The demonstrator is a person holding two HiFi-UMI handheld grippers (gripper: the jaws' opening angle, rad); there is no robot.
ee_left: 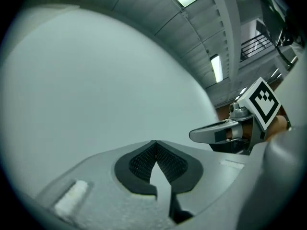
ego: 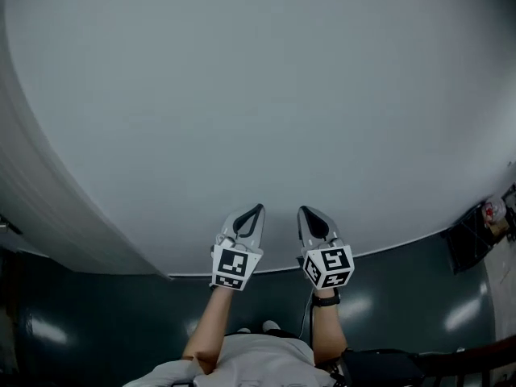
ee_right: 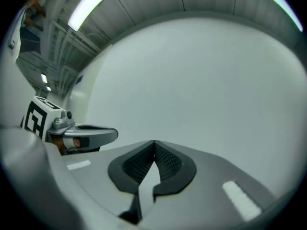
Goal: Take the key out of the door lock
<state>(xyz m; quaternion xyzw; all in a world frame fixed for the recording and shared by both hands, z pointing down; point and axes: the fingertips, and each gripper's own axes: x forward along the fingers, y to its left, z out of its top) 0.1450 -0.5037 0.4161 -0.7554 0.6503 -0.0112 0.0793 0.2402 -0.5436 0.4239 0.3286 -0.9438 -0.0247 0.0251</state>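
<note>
No key and no door lock show in any view. A plain pale grey wall (ego: 266, 95) fills most of the head view. My left gripper (ego: 254, 209) points up at it, jaws shut with nothing between them. Beside it, a little apart, my right gripper (ego: 306, 211) is also shut and empty. In the left gripper view the shut left gripper (ee_left: 154, 142) faces the bare wall (ee_left: 96, 80), with the right gripper (ee_left: 194, 135) at the right. In the right gripper view the shut right gripper (ee_right: 154, 142) faces the wall (ee_right: 201, 80), the left gripper (ee_right: 114, 133) at its left.
A dark teal floor (ego: 97, 321) runs below the wall's base. A ribbed light panel (ego: 32, 208) stands at the left. Dark items (ego: 484, 224) sit at the far right. Ceiling strip lights (ee_left: 217, 67) and a railing (ee_left: 256, 44) show in the left gripper view.
</note>
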